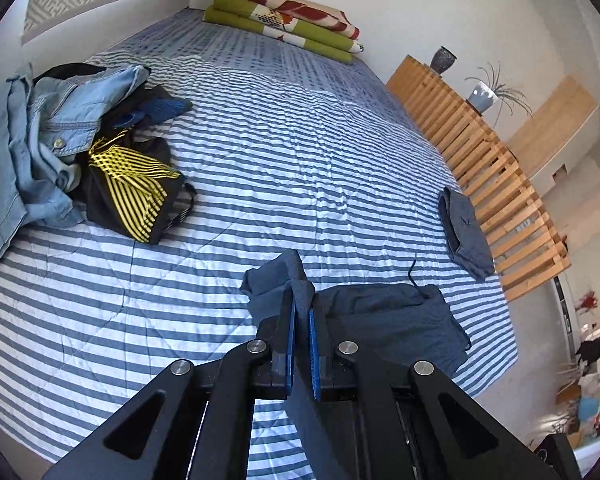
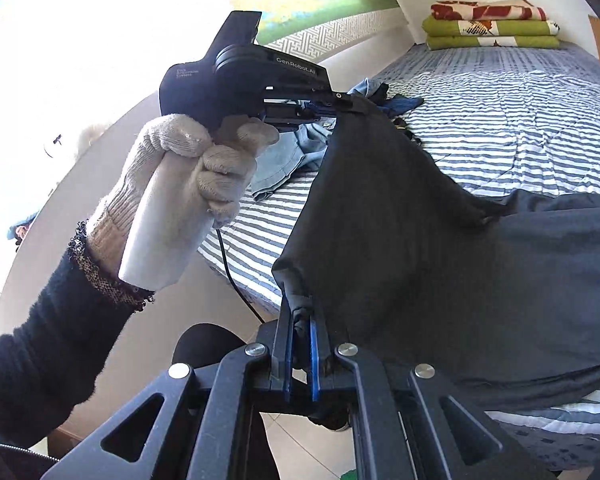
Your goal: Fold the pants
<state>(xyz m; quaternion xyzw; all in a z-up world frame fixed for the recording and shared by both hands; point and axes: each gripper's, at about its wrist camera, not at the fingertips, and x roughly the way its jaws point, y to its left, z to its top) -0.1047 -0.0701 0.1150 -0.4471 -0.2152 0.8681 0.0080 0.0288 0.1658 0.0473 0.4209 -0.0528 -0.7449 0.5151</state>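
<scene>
Pants (image 2: 440, 240) hang stretched between left gripper (image 2: 332, 106) and right gripper (image 2: 302, 320), each clamped on one corner, probably for laying them flat on bed (image 1: 260, 152).

We see dark blue-grey pants (image 2: 440, 240) of matt woven cloth with a slightly crinkled texture. The left gripper (image 1: 300, 312) and right gripper (image 2: 301, 320) look like matt black plastic with shiny round metal rivets (image 1: 257, 346) and smooth blue pads (image 1: 314, 344). The blue-and-white striped bedspread (image 1: 260, 160) is quilted cloth, puckered along its stitching. The cream glove (image 2: 196, 160) on the person's left hand is a coarse knit, its sleeve (image 2: 40, 360) a fuzzy dark knit. The slatted footboard (image 1: 492, 168) is pale, smooth wood. The light blue garment (image 1: 32, 140) is denim with a metal button.
</scene>
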